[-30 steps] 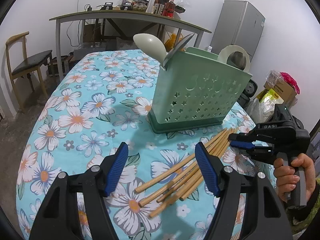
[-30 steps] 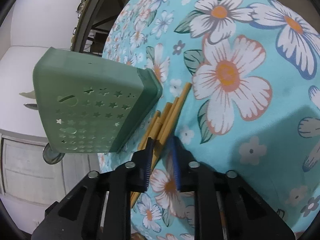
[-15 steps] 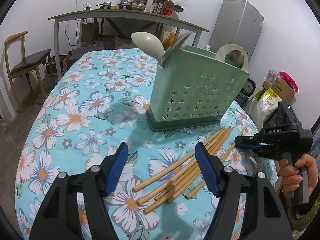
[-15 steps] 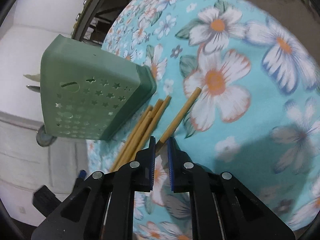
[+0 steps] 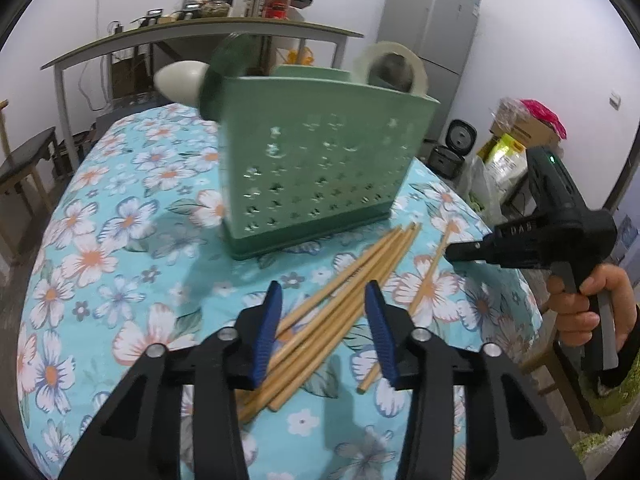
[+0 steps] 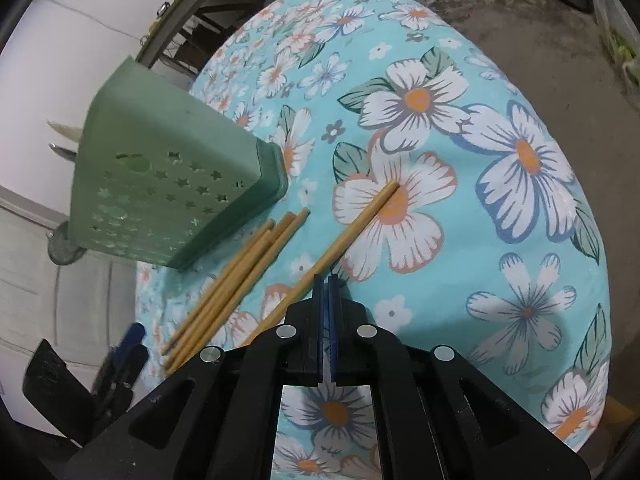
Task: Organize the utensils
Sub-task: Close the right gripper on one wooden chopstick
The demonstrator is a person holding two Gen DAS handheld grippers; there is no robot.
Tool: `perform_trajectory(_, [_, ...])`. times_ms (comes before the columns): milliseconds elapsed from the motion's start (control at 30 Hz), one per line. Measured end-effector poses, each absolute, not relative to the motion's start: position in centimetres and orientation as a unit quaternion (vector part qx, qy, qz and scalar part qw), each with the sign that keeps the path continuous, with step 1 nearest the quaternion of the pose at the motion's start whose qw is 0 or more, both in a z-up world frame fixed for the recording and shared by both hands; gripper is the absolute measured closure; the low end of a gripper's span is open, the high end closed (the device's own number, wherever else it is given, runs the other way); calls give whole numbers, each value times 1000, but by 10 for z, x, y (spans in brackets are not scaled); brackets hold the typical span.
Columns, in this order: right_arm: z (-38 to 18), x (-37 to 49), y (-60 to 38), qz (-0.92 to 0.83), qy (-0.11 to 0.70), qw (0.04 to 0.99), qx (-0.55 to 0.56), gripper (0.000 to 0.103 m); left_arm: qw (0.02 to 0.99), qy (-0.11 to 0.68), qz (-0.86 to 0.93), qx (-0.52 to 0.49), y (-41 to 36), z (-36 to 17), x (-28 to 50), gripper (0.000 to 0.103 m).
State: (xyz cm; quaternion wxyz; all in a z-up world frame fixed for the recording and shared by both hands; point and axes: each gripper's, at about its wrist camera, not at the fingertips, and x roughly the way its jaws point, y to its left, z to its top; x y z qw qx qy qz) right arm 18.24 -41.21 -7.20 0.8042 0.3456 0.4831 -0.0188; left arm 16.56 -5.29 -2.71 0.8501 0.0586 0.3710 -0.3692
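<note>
While the left claw (image 5: 324,330) gapes, right claw (image 6: 328,280) pinched empty; chopsticks (image 5: 340,300) lying flat.

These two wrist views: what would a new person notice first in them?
Probably the green utensil holder standing upright in the middle of the flowered tablecloth, with a pale spoon sticking out of its top. Just in front lies a bundle of wooden chopsticks, and the right gripper is shut on one single chopstick set apart from them.

Left view level, right overhead, sharing chopsticks (image 5: 344,300)
</note>
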Motion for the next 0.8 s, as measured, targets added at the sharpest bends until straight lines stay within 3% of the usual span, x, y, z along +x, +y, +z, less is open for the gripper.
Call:
perform_trajectory(67, [-73, 180, -417, -11, 476, 797, 373, 83, 844, 374, -379, 67, -59, -30, 162, 71])
perform_trajectory(200, [-73, 187, -418, -9, 467, 792, 393, 73, 833, 384, -391, 70, -66, -35, 156, 80])
perform_trajectory(500, [-64, 216, -376, -56, 486, 844, 220, 81, 825, 389, -402, 82, -77, -38, 146, 84])
perform_trajectory(800, [-63, 205, -371, -38, 510, 841, 175, 90, 823, 380, -401, 133, -101, -47, 152, 83])
